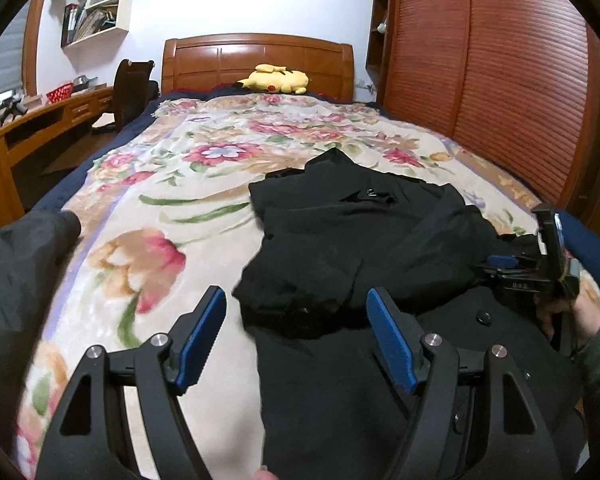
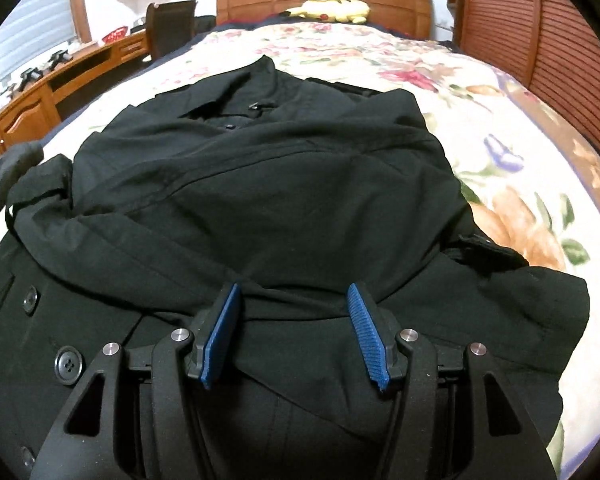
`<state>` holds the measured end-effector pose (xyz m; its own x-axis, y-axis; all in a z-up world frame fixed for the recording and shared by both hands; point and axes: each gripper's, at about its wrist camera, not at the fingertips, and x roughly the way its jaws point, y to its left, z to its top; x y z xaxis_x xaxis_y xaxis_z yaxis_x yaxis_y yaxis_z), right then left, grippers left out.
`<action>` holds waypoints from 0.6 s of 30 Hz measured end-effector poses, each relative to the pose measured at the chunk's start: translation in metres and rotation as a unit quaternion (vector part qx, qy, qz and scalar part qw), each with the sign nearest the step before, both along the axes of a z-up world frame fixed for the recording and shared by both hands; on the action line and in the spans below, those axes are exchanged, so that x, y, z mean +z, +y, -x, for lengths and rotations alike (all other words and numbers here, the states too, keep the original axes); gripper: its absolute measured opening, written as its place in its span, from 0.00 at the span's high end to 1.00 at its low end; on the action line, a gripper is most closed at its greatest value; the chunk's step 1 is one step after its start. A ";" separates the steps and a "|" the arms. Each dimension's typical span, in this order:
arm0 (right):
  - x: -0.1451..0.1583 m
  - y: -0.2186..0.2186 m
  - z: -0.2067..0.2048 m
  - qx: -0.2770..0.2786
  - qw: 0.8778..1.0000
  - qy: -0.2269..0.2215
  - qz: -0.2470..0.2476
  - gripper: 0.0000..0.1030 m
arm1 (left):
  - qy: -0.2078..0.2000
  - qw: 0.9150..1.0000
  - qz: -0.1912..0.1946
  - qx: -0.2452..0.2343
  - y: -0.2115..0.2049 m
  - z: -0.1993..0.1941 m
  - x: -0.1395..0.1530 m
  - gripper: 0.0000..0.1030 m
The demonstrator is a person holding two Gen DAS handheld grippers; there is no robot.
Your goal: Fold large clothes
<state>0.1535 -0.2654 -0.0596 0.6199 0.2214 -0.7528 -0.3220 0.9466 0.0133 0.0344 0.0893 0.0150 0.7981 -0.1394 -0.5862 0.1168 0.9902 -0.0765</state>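
**While both grippers stand open, the half-folded coat lies free to slip**

Although the bed (image 1: 172,184) gives broad support under its floral blanket (image 1: 148,240), that blanket looks plush and could let the load creep toward the near edge. On it, toward the foot and the wardrobe side, lies the black coat (image 2: 260,200), collar toward the headboard (image 1: 260,60), its upper part gathered in loose overlapping layers above the buttoned front. A judgement: these layers are heavy and uneven, so a pinch that takes only the top ply would drag it off the plies beneath and undo the fold. A sleeve (image 2: 36,184) with a strap bunches at the coat's left edge; if left out, it may trail or catch when the body is turned over. The left gripper (image 1: 296,312) hangs above the coat's left border, fingers (image 1: 204,328) spread wide, holding nothing. The right gripper (image 2: 296,312) sits low over the middle of the coat, fingers (image 2: 364,320) parted to a moderate gap with a ridge of cloth between them, not clamped; whether they touch the cloth cannot be told. Closing on so shallow a ridge risks a weak hold. Large buttons (image 2: 68,364) could foul a finger pad.
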 end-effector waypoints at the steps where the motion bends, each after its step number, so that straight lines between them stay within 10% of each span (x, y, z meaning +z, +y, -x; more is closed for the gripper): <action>1: 0.000 0.000 0.000 0.000 1.000 -0.002 0.000 0.45 | 0.000 1.000 -0.014 0.004 -0.002 -0.004 0.002 0.29; 18: 0.000 -0.005 -0.001 0.002 1.000 0.003 -0.025 0.44 | 0.156 0.986 -0.057 0.005 -0.024 -0.144 -0.043 0.30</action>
